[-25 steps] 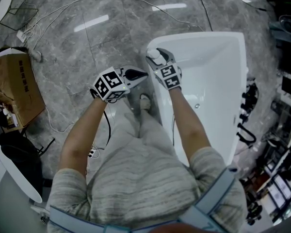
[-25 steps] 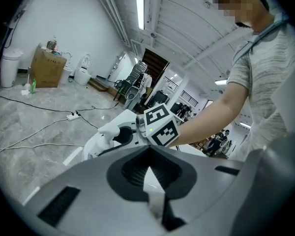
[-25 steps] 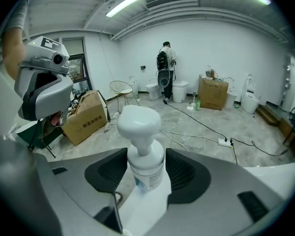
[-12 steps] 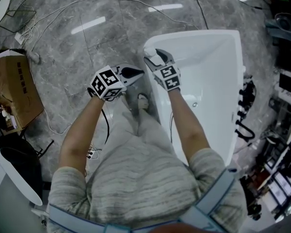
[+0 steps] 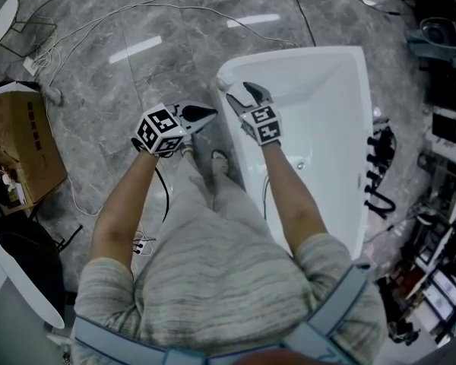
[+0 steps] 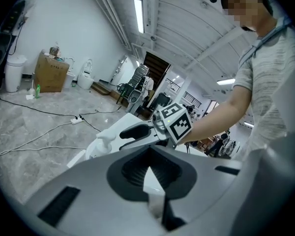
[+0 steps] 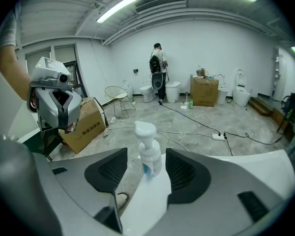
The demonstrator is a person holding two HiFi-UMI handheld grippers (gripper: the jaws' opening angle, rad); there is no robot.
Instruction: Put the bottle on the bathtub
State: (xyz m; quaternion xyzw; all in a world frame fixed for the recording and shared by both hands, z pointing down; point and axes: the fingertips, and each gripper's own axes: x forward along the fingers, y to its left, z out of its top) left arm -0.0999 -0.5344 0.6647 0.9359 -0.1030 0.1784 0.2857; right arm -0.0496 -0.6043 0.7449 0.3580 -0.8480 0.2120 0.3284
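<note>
Grey marble floor (image 5: 137, 74) all round, cables trailing across it, and a white tub (image 5: 342, 74) to the person's right. Bottle (image 7: 148, 151) is up on the tub's near corner rim, standing upright, pump head on top. Right gripper (image 5: 242, 96) sits just behind it with jaws wide apart: the bottle stands in the gap between them, pads on either side, neither one touching it. Left gripper (image 5: 201, 115) hangs beside the tub over the floor, jaws closed together, nothing in them. Cardboard box (image 5: 19, 139) rests well off to the left.
</note>
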